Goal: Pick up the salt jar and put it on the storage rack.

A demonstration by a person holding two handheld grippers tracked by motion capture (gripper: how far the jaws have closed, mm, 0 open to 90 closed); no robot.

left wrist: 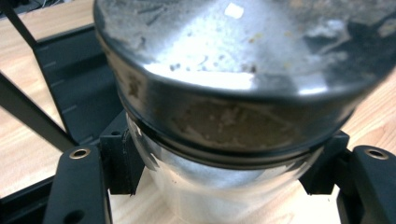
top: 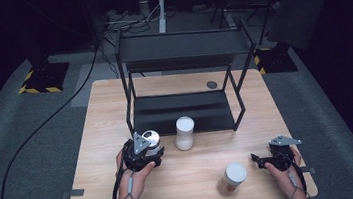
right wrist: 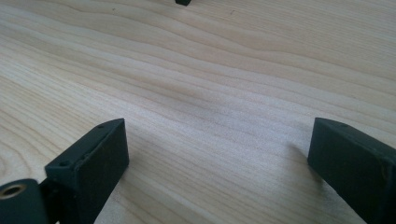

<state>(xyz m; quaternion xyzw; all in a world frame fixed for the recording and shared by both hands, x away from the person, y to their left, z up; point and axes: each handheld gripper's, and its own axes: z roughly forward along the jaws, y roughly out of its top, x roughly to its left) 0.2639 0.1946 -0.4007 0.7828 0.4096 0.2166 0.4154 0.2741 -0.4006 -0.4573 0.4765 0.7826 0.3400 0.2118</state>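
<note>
Silver-lidded clear glass jar (left wrist: 219, 130) sits clamped below its lid in the left gripper (top: 142, 151), just in front of the black two-tier metal rack (top: 182, 78), likely bound for a shelf; right gripper (right wrist: 219, 158) wide, empty, over the table (right wrist: 196, 70).

Dark room, lit wooden table (top: 124, 186)
Grey carpet (top: 29, 146), black shelf rack (top: 179, 49) on the table's far half, cables (top: 41, 125) on floor, hazard-striped bases (top: 43, 77) behind
</note>
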